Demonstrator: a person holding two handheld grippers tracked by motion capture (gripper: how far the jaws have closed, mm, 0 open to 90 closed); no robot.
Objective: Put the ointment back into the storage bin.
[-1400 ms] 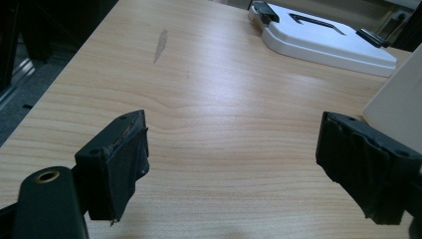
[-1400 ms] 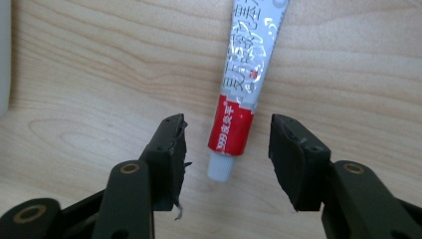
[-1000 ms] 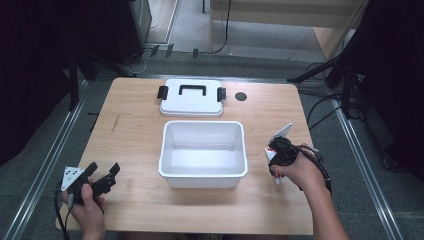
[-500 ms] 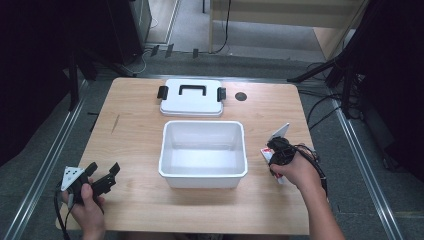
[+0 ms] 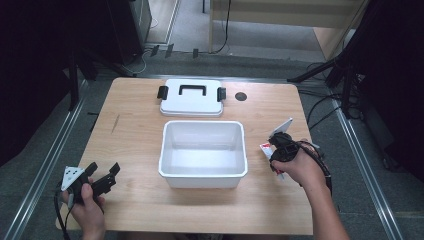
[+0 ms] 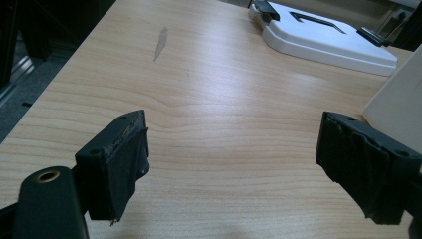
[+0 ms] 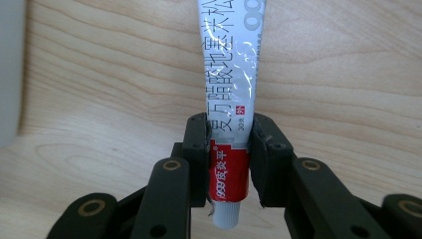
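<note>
1. Tube (image 7: 230, 99): a white ointment tube with a red band near the cap, lying on the table (image 5: 135, 145) just right of the bin (image 5: 203, 172), outside it. In the right gripper view it runs straight away from the camera, cap end nearest.

2. Right gripper (image 7: 229, 149): clamped on the tube. Both pads press its sides at the red band, close to the cap, where the tube is likely stiffest and least apt to fold. The jaws have just been closing, with the tube between them. In the high view this gripper (image 5: 278, 145) sits right of the bin, near its right wall, and the tube's white end (image 5: 266, 148) pokes out toward that wall.

3. Left gripper (image 6: 231, 154): jaws spread wide, nothing between them, bare wood below. In the high view it (image 5: 103, 177) rests at the table's near edge, well left of the bin. Judgement: parked clear so as not to obstruct the working hand.

4. Bin: open and white, at mid-table; nothing can be made out inside. Its walls stand between the tube and the interior, so the tube would need lifting over the rim.

5. Lid (image 5: 191, 97): off, lying flat just beyond the bin's far wall, black handle up. Judgement: set aside to leave the opening free.

6. Step in hand, as judged: grasp secured, lift toward the bin not yet made.
</note>
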